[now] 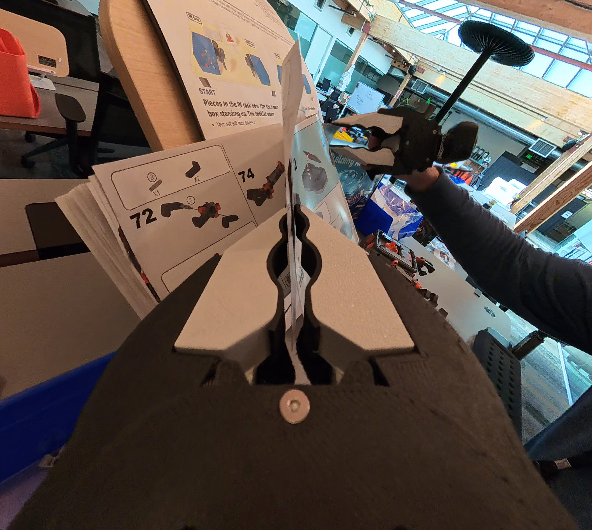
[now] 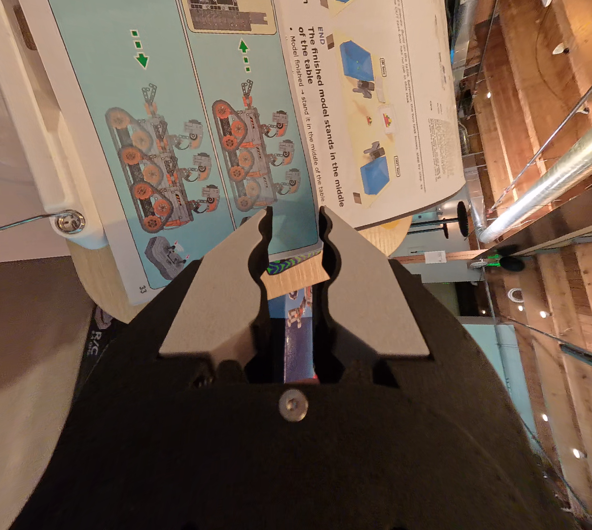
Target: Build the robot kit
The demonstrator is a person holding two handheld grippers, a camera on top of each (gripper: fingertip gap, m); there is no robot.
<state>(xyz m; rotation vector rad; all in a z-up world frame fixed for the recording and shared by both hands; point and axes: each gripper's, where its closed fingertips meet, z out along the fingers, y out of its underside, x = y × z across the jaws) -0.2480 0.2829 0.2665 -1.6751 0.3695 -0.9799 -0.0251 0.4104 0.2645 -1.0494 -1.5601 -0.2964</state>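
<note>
My left gripper (image 1: 293, 210) is shut on one white page (image 1: 293, 98) of an open instruction booklet (image 1: 179, 194). The page stands edge-on between the fingers. The booklet leans against a wooden board (image 1: 141, 66) that carries a printed sheet (image 1: 224, 33). My right gripper (image 2: 296, 210) is open and empty. It points at a light-blue booklet page (image 2: 144, 98) with pictures of a tracked vehicle. In the left wrist view the right gripper (image 1: 333, 134) is held by a hand in a dark sleeve, its jaws apart at the upper edge of that blue page (image 1: 315, 168).
A blue bin (image 1: 48, 402) sits low at the left. A toy set's box (image 1: 362, 184), a blue bin with a plastic bag (image 1: 390, 210) and a partly built grey-and-orange model (image 1: 397, 255) stand on the white table (image 1: 455, 290). A white booklet holder (image 2: 64, 194) frames the page. There is about 25 cm between the tips of the two grippers.
</note>
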